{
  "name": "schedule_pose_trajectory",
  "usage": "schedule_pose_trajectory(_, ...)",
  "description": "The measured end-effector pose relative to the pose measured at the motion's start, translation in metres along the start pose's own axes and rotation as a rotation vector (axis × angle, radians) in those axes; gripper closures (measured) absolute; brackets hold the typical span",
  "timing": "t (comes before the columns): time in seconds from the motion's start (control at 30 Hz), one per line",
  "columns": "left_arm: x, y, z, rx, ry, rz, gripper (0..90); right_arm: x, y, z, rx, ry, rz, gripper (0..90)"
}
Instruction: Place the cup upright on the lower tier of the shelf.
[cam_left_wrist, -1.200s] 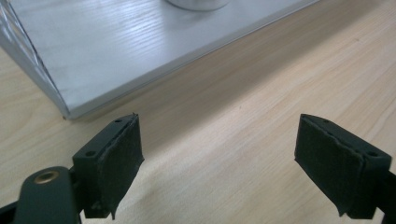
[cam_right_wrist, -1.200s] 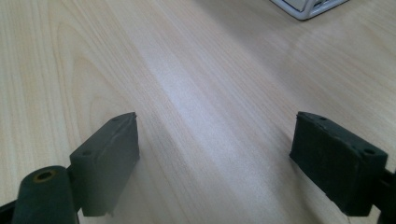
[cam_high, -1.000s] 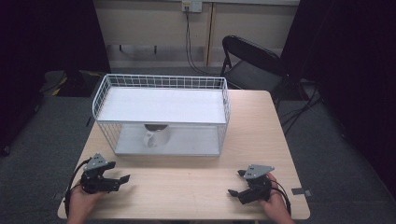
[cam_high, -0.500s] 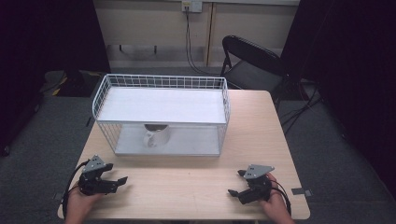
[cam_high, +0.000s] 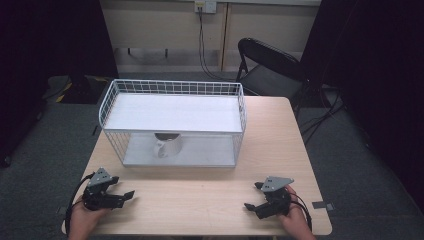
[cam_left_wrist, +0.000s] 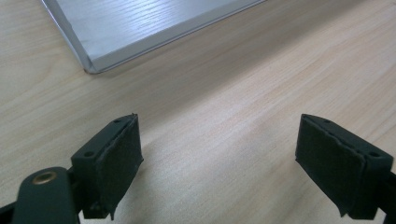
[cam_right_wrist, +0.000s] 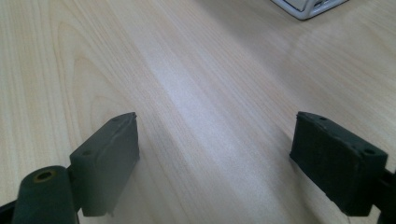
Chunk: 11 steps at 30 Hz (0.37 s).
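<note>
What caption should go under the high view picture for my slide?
Two open grippers, left gripper and right gripper, rest on a wooden table before a white wire rack sheltering a mug.

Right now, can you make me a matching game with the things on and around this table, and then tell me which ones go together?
Things:
1. mug
2. wire rack
3. left gripper
4. folding chair

Places or states:
A. behind the table, on the floor
B. open, near the table's front left corner
C. on the lower shelf, under the white top shelf
D. white, standing at the back of the table

Pairs: 1-C, 2-D, 3-B, 4-A
</note>
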<state>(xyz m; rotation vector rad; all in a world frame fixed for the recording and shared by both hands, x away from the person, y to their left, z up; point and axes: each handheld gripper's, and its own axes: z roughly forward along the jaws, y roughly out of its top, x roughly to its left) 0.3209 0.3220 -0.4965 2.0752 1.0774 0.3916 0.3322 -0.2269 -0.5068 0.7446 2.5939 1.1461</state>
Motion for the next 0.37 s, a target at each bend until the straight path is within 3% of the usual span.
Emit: schedule_pose_trajectory(0.37,-0.0033,-0.0007,0.0003,0.023,0.013,0.016,14.0,-0.0008,-0.0001,0.0001,-0.001,0.009,-0.002,13.8)
